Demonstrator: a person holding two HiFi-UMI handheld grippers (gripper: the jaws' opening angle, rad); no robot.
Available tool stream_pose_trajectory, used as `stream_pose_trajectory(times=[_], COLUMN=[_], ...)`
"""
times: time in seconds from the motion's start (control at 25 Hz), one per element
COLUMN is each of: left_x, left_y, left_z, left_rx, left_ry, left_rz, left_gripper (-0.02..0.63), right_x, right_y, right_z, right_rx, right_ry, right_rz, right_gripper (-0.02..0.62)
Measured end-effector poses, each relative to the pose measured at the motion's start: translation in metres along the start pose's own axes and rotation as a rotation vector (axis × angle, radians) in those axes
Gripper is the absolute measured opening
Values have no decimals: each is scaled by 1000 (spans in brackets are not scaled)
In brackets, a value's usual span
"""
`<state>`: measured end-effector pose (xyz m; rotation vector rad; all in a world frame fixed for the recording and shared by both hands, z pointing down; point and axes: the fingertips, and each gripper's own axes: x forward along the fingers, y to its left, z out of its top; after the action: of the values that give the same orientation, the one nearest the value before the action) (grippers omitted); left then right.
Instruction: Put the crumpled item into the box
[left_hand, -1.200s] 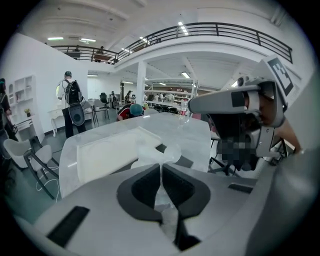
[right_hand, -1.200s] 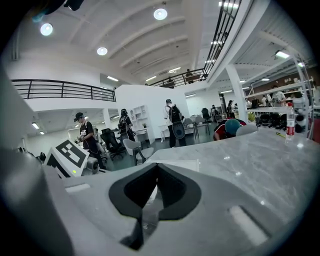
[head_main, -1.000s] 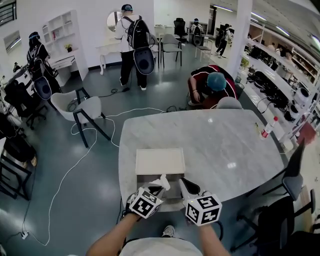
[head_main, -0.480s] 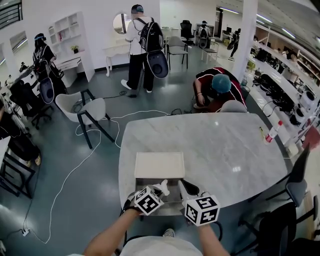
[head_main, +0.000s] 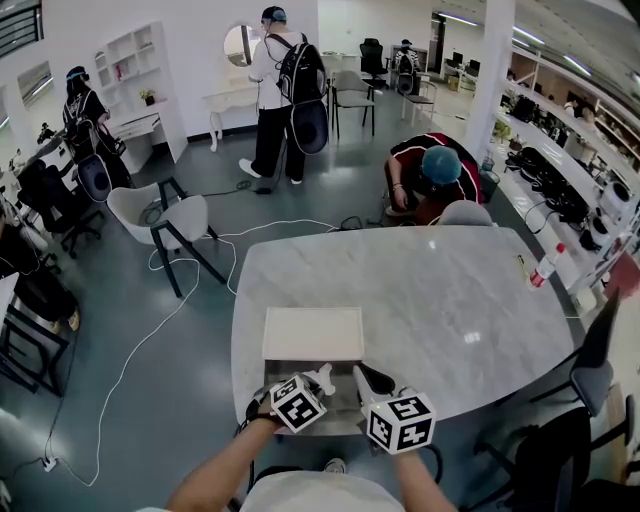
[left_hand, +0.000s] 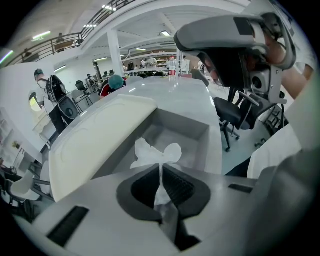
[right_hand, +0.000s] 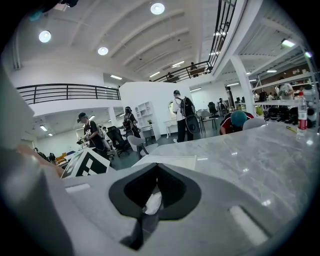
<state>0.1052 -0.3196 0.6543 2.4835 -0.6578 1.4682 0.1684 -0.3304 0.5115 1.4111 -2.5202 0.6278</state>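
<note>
A grey box (head_main: 342, 404) stands open at the marble table's near edge, its cream lid (head_main: 312, 333) tipped back behind it. My left gripper (head_main: 317, 384) is shut on a white crumpled paper (head_main: 321, 374), which hangs over the box's open inside. In the left gripper view the paper (left_hand: 152, 151) sticks out past the closed jaws of the left gripper (left_hand: 160, 169), above the box floor (left_hand: 182, 131) and beside the lid (left_hand: 95, 142). My right gripper (head_main: 362, 378) hovers just right of it, shut (right_hand: 157, 170); a white scrap shows low between its pads.
The marble table (head_main: 440, 300) stretches away behind the box, with a bottle (head_main: 540, 268) at its far right edge. A person in a teal cap (head_main: 438, 170) crouches beyond the table. Chairs (head_main: 170, 215), floor cables and standing people lie further off.
The head view has shifted slightly. Both grippers stay side by side over the box, and the left one still holds the paper, now a little lower.
</note>
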Motion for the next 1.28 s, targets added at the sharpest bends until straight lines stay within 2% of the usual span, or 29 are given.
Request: stream_pose_trajectory(times=[0.64,0.76,0.92,1.12,1.28], left_x=[1,-1,-7,-20,-39], left_y=[-1,0,-1,0,6], left_z=[-3,-3,-1,3,12], left_rx=[-44,-79,-119,-156,-224], left_ry=[-35,-61,-86,-132,-208], left_rz=[3,13,2,23,55], left_gripper=[21,25,80,80,78], right_x=[5,4,2,-1,-2], right_y=[5,7,12,15,18], right_z=[-8,-11,-14,-17,-15], right_rx=[3,3,7,16,13], right_ry=[22,26,32,39,35], right_rz=[14,18,24,28,24], right_gripper=[5,5,5,5,5])
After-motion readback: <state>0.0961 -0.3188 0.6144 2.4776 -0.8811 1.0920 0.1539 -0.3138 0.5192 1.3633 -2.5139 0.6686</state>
